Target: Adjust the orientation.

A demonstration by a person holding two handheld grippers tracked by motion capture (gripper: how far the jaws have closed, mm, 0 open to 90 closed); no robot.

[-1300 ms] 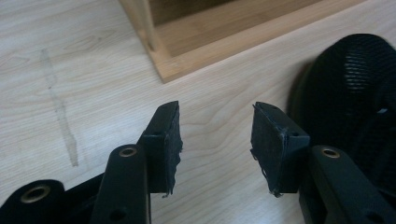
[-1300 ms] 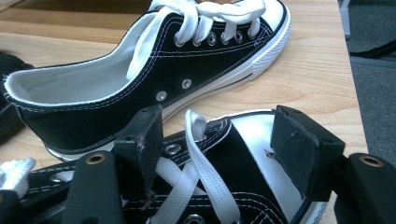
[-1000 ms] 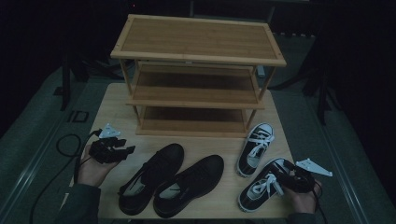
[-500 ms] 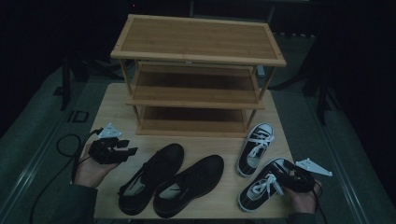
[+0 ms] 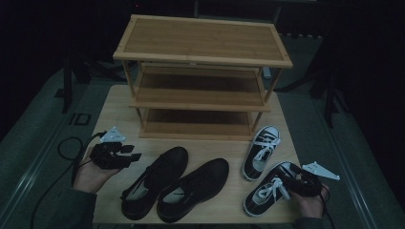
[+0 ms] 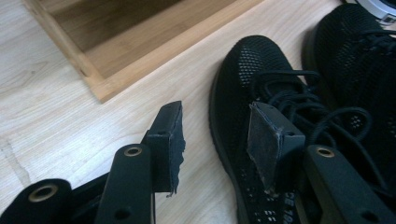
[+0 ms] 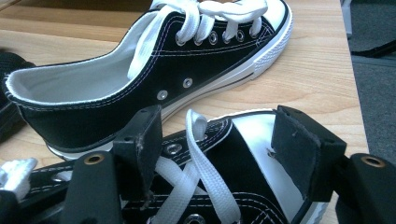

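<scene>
Surface (image 5: pixel 119 112): light wood, carrying a rack and four shoes.

Shoe rack (image 5: pixel 203 57): bamboo, three tiers, standing at the far half of the surface; all three shelves bare. In my left gripper view its bottom corner (image 6: pixel 100 70) sits ahead of the jaws and to their left.

Black mesh shoes, one pair: the left black shoe (image 5: pixel 155 183) and the right black shoe (image 5: pixel 196 188) lie side by side in front of the rack, toes pointing toward it and angled to the right, their sides touching or nearly so.

Canvas sneakers, one pair, black with white laces and toe caps: the far sneaker (image 5: pixel 260 151) lies just in front of the rack's right leg, toe toward the rack. The near sneaker (image 5: pixel 267 188) lies just beside it, closer to me, at the surface's right front corner.

My left gripper (image 5: pixel 131 152): held in my left hand (image 5: pixel 88 171) over the left front of the surface, pointing right toward the left black shoe. Jaws spread, nothing between them; in my left gripper view (image 6: pixel 217 135) one pad hangs over bare wood, the other over the shoe's laced upper (image 6: pixel 261 93).

My right gripper (image 5: pixel 286 179): held in my right hand (image 5: pixel 310 202), jaws spread on either side of the near sneaker's laced front (image 7: pixel 219 168), not pressed onto it. The far sneaker (image 7: pixel 154 70) lies just beyond.
</scene>
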